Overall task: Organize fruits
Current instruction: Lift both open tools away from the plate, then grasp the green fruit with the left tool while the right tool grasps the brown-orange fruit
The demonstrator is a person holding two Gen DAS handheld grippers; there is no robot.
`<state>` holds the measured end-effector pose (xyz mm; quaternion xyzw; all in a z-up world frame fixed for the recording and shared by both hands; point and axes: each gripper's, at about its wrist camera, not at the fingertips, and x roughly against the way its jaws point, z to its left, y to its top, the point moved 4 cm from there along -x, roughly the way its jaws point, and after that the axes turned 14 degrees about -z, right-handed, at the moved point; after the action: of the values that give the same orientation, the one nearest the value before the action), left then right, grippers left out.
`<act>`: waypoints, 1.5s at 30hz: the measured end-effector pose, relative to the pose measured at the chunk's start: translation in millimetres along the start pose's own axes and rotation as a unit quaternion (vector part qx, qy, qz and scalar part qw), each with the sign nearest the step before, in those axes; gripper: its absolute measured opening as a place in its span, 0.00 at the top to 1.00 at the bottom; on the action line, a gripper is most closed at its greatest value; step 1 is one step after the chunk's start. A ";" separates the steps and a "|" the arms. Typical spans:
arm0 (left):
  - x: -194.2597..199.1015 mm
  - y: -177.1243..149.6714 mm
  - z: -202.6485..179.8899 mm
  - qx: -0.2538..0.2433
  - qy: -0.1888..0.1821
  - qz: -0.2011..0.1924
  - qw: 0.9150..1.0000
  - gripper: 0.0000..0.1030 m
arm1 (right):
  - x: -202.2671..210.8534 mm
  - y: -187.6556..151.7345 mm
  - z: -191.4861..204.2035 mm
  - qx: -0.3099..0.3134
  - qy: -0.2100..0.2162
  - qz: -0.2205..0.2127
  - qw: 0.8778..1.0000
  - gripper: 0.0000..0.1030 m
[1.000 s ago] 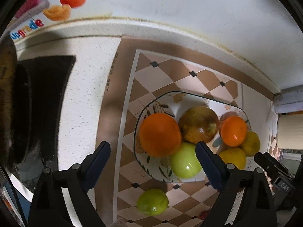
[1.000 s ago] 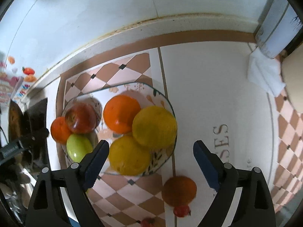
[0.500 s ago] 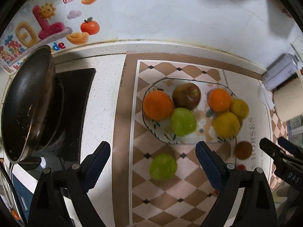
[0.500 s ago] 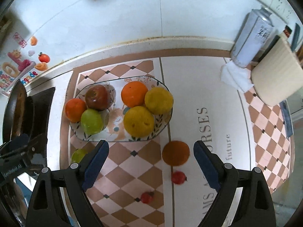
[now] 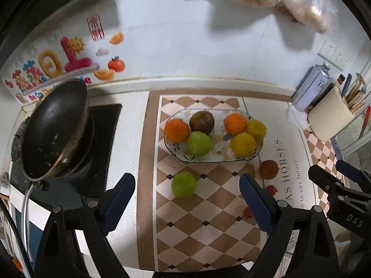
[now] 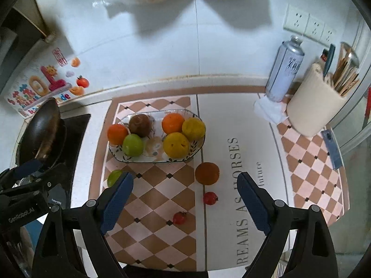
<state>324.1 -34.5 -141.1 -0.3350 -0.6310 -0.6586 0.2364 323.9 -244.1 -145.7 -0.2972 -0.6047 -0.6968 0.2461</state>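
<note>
A glass fruit dish [image 5: 259, 147] [image 6: 201, 142] on the checkered mat holds two oranges, a green apple, a brown fruit and two yellow fruits. A loose green apple [image 5: 183, 184] [image 6: 114, 177] lies in front of the dish. A dark orange fruit [image 5: 268, 169] [image 6: 207, 173] and two small red fruits [image 6: 210, 198] [image 6: 179, 217] lie on the mat to its right. My left gripper [image 5: 187, 202] is open and empty, high above the loose apple. My right gripper [image 6: 185, 202] is open and empty, high above the small red fruits.
A black wok [image 5: 53, 129] sits on the stove at the left. A spray can [image 6: 286, 68], a beige utensil holder [image 6: 315, 107] and a crumpled tissue [image 6: 266, 111] stand at the back right. A wall runs behind the counter.
Both grippers have pulled back and up from the dish, so much more of the counter shows. Both stay open and empty. The fruits have not moved.
</note>
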 end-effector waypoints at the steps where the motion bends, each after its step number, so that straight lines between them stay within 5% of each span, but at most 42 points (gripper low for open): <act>1: 4.0 0.8 -0.3 -0.001 0.000 -0.003 1.000 0.11 | 6.7 1.3 0.1 0.001 0.002 -0.004 1.000 0.10; 14: 57.6 6.2 -11.6 0.002 0.004 -0.053 0.999 0.11 | 61.0 19.5 2.4 0.006 0.024 -0.046 0.999 0.10; 23: 44.6 6.2 -19.7 -0.001 0.009 -0.044 0.999 0.11 | 27.4 17.5 -21.0 -0.036 0.039 -0.024 0.998 0.09; 25: 31.0 5.1 -20.6 -0.009 0.018 -0.037 0.999 0.01 | 8.5 14.0 -32.4 -0.049 0.035 -0.009 0.998 0.09; 36: -76.2 -28.1 18.5 0.032 0.071 0.081 0.994 0.00 | -156.4 -52.1 -85.0 -0.100 0.023 0.139 0.985 0.09; 45: -160.4 -78.5 50.1 0.104 0.073 0.211 0.969 0.00 | -232.2 -85.8 -76.7 -0.085 0.015 0.191 0.978 0.09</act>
<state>380.1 4.4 -313.6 -0.3852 -0.5921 -0.5476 0.4485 417.8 -311.1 -377.8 -0.4168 -0.4716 -0.6901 0.3573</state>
